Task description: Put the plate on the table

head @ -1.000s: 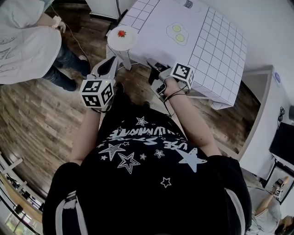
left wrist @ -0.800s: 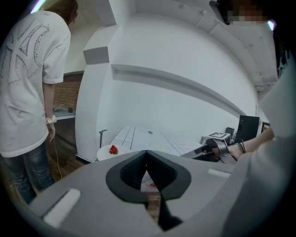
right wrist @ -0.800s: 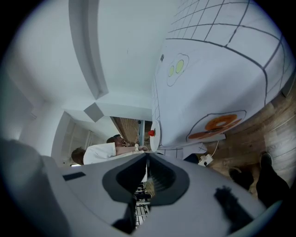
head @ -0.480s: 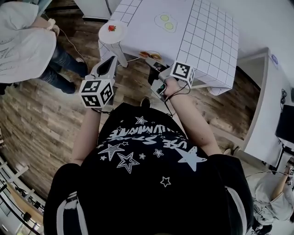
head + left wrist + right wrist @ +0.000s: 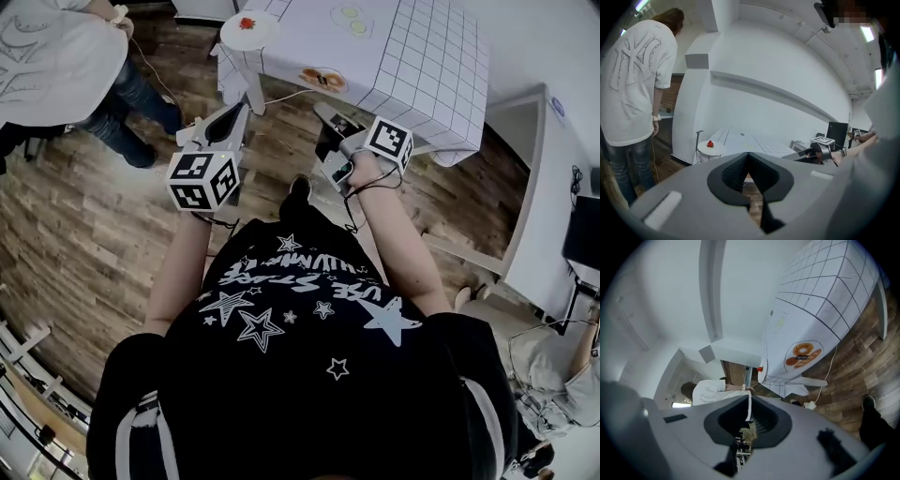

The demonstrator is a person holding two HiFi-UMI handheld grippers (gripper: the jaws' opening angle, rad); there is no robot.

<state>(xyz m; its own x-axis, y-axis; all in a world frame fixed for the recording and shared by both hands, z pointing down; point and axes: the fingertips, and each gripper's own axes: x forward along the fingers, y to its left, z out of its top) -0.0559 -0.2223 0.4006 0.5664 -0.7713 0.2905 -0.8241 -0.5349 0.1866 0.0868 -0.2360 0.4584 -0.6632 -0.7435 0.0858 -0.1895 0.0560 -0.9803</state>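
A round white plate (image 5: 249, 34) with a small red fruit on it sits on a low stand by the left corner of the table (image 5: 412, 56), which wears a white gridded cloth. The left gripper view shows the plate (image 5: 711, 148) far ahead. My left gripper (image 5: 239, 108) is shut and empty, held in the air over the wooden floor and pointing toward the plate. My right gripper (image 5: 321, 108) is also shut and empty, just short of the table's near edge. In their own views the left gripper (image 5: 749, 154) and right gripper (image 5: 750, 399) have jaws that meet at the tips.
A person in a white T-shirt and jeans (image 5: 56, 66) stands left of the plate, also seen in the left gripper view (image 5: 633, 93). The cloth carries an orange print (image 5: 323, 78) near its front edge. A white cabinet (image 5: 534, 187) stands right. A cable (image 5: 281, 94) trails under the table.
The table and plate have slid toward the top of the head view, farther from me. Both grippers have stayed shut and shifted slightly upward in the frame.
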